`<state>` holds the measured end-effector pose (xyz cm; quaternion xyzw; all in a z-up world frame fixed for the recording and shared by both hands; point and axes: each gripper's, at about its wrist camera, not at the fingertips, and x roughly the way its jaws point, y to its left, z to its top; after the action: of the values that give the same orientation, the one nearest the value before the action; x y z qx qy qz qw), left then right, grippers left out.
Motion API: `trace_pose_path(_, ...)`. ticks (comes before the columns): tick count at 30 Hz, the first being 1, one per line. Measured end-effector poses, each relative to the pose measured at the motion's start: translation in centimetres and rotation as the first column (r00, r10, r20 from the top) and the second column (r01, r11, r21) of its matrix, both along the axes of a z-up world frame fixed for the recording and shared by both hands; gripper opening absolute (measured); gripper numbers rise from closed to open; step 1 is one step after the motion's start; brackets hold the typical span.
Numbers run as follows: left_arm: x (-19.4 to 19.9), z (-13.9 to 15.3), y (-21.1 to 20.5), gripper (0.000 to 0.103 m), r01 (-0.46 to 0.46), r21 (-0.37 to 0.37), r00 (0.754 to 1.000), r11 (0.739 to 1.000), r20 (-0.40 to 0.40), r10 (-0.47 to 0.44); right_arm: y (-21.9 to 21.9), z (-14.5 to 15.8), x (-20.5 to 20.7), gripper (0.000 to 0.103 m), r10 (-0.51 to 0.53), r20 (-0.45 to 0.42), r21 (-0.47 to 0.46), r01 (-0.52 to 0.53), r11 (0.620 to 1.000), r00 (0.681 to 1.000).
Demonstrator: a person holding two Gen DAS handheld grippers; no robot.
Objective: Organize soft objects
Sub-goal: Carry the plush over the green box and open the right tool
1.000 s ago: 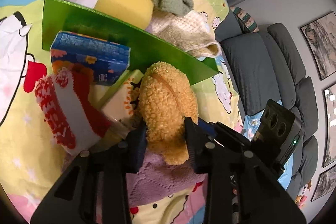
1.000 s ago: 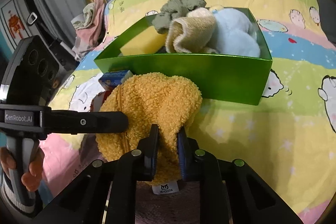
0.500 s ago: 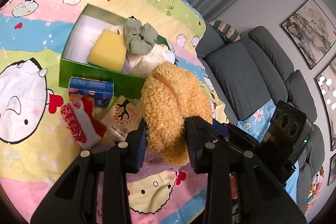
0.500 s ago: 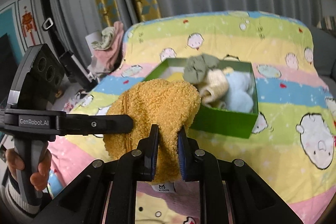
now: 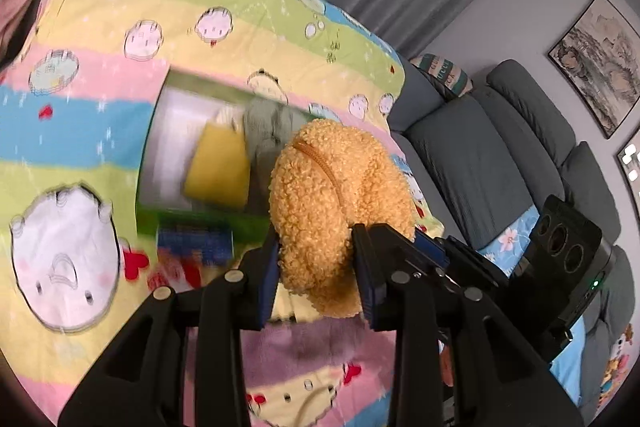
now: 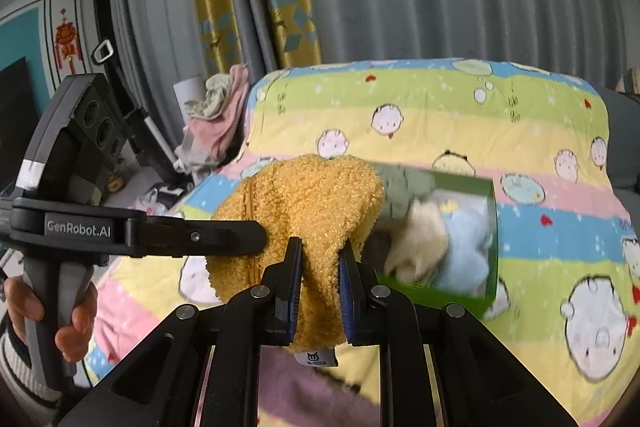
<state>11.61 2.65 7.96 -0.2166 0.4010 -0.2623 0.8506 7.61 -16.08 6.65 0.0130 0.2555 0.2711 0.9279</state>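
A fuzzy yellow-brown plush pouch [image 5: 336,195] with a zipper hangs in the air above the bed, gripped from both sides. My left gripper [image 5: 316,267] is shut on its lower part. My right gripper [image 6: 320,267] is shut on another fold of the plush pouch [image 6: 308,211]; a white label dangles below it. Behind and below lies the green box [image 6: 494,239] with a cream knit piece [image 6: 420,243], a pale blue plush [image 6: 468,247] and a grey-green cloth [image 6: 404,183]. In the left wrist view the green box [image 5: 200,217] also shows a yellow sponge [image 5: 220,167].
A blue packet [image 5: 196,243] and a red-and-white sock [image 5: 176,273] lie in front of the box on the cartoon quilt [image 5: 80,107]. A purple knit cloth [image 5: 304,351] lies under the grippers. A grey sofa [image 5: 480,155] stands to the right. A hand [image 6: 76,323] holds the left gripper's handle.
Both grippers have risen with the plush pouch held between them. The box and the items in front of it now sit lower and farther off, and the room's curtains have come into view.
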Motion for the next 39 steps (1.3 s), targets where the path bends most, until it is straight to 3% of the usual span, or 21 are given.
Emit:
trace_pose_path(5,4.3,1.8,-0.5,0.034,-0.021,0.036,0.999,0.999,0.031,0.02,0.3,1.6,4.0,0.018,-0.026,0.021,-0.003,0.026,1.0,0.999)
trace_pose_path(9,8.3,1.1,-0.4,0.034,-0.042,0.032,0.999,0.999,-0.003,0.043,0.9,1.7,7.4,0.018,-0.047,0.015,-0.021,0.047,0.999,0.999)
trace_pose_path(17,13.6,-2.5,-0.1,0.036,-0.111,0.09,0.989,0.99,-0.083,0.118,3.5,-1.6,13.3,0.019,-0.068,-0.054,-0.118,0.061,0.991,0.996)
trace_pose_path(25,15.9,-6.4,0.2,0.04,-0.144,0.148,0.973,0.978,-0.159,0.168,4.7,-5.1,16.6,0.019,-0.073,-0.146,-0.18,0.046,0.983,0.986)
trace_pose_path(27,16.3,-7.1,0.3,0.044,-0.158,0.17,0.968,0.973,-0.168,0.186,4.9,-5.5,17.3,0.019,-0.085,-0.167,-0.183,0.054,0.982,0.982)
trace_pose_path(29,16.5,-7.5,0.4,0.058,-0.166,0.182,0.964,0.969,-0.178,0.198,5.1,-5.9,17.8,0.019,-0.092,-0.181,-0.193,0.056,0.98,0.979)
trace_pose_path(34,16.0,-6.8,0.8,0.081,-0.182,0.209,0.96,0.961,-0.175,0.22,4.9,-5.4,17.4,0.039,-0.122,-0.168,-0.228,0.082,0.97,0.978)
trace_pose_path(39,13.7,-4.4,0.8,0.089,-0.187,0.222,0.97,0.957,-0.112,0.216,2.4,-3.2,14.5,0.048,-0.129,-0.129,-0.152,0.109,0.982,0.983)
